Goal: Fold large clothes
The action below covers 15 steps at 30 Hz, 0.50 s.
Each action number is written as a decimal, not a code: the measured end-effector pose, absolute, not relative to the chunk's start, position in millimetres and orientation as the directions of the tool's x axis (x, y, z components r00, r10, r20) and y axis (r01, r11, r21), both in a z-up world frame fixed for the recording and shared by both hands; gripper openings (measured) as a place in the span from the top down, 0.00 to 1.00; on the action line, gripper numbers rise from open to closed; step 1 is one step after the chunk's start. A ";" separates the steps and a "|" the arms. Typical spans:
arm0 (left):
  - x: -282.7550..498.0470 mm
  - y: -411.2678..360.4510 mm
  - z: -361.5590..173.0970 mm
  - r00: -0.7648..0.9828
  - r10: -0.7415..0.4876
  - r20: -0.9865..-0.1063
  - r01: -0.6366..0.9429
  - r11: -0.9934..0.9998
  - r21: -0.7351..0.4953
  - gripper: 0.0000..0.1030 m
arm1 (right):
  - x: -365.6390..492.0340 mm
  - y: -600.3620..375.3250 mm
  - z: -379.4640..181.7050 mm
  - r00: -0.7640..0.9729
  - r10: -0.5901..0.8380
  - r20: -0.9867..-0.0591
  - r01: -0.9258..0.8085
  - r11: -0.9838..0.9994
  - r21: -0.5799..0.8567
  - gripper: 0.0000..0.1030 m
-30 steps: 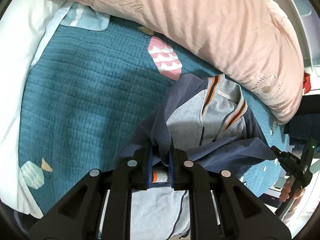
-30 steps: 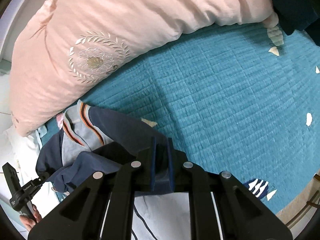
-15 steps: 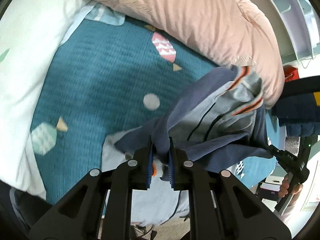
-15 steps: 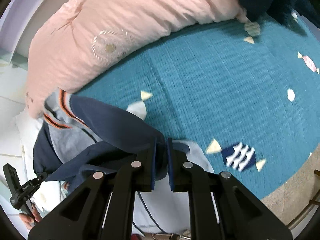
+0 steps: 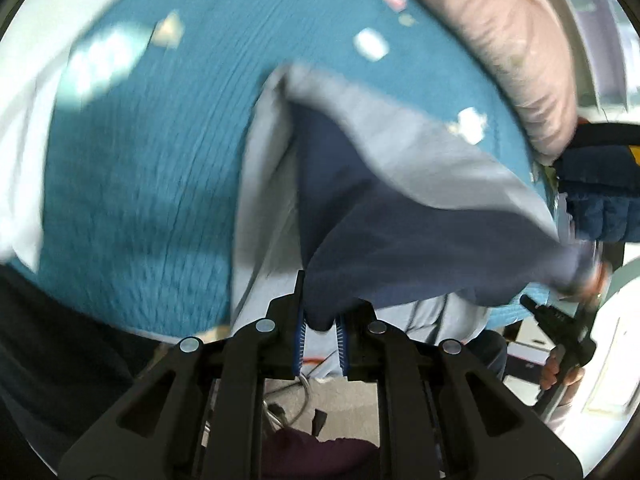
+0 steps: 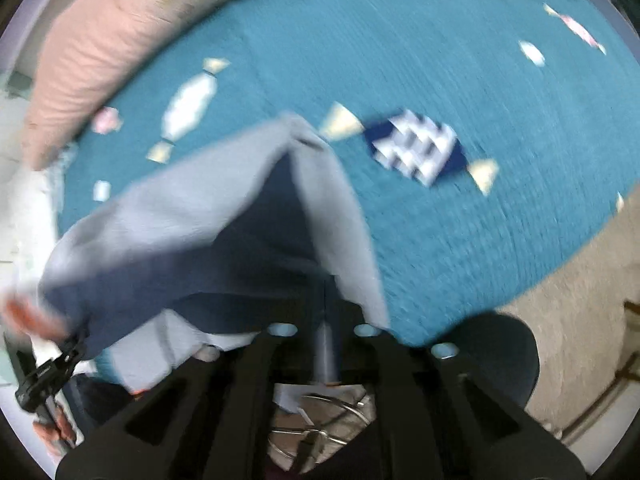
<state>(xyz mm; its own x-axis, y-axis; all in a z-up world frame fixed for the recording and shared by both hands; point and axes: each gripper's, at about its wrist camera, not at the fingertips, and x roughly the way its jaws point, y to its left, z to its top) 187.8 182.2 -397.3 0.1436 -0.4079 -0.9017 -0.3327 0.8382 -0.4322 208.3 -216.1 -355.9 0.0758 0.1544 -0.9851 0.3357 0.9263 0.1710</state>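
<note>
A navy and light grey jacket [image 5: 384, 216] hangs stretched between my two grippers above the teal quilt [image 5: 152, 152]. My left gripper [image 5: 321, 330] is shut on a navy fold of it. My right gripper [image 6: 329, 344] is shut on the other end of the jacket [image 6: 224, 220]; it also shows at the right edge of the left wrist view [image 5: 560, 320]. Both views are motion-blurred. The jacket's collar is hidden.
A pink duvet [image 5: 516, 40] lies along the far side of the bed, also in the right wrist view [image 6: 120, 40]. White sheet [image 5: 24, 128] borders the quilt at left. The bed's near edge and beige floor [image 6: 572, 320] show below. A dark blue item [image 5: 600, 184] sits at right.
Both grippers have pulled back toward the bed's near edge and lifted the jacket. Its light grey lining now faces up and the striped collar has gone out of sight.
</note>
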 end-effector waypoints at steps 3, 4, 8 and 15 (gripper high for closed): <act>172.1 187.9 -432.3 0.090 -0.388 -0.917 -0.381 0.838 -0.391 0.88 | 193.0 -225.8 -381.1 0.022 0.153 -0.988 0.391 0.908 0.149 1.00; 169.4 188.8 -435.6 0.083 -0.383 -0.920 -0.382 0.840 -0.384 0.88 | 188.7 -227.9 -385.2 0.019 0.169 -0.985 0.406 0.900 0.162 1.00; 166.4 196.8 -428.8 0.104 -0.388 -0.916 -0.380 0.836 -0.397 0.87 | 182.2 -221.9 -371.7 0.062 0.188 -0.980 0.384 0.902 0.198 0.96; 169.0 193.5 -405.1 0.112 -0.413 -0.904 -0.382 0.822 -0.423 0.57 | 204.7 -198.1 -353.7 0.094 0.226 -0.970 0.344 0.906 0.245 0.51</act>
<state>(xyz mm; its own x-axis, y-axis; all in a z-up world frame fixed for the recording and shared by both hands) 169.0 193.5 -405.1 0.1119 -0.4134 -0.9037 -0.3822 0.8215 -0.4231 204.7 -198.1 -353.7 0.0945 0.2260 -0.9695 0.3444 0.9063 0.2448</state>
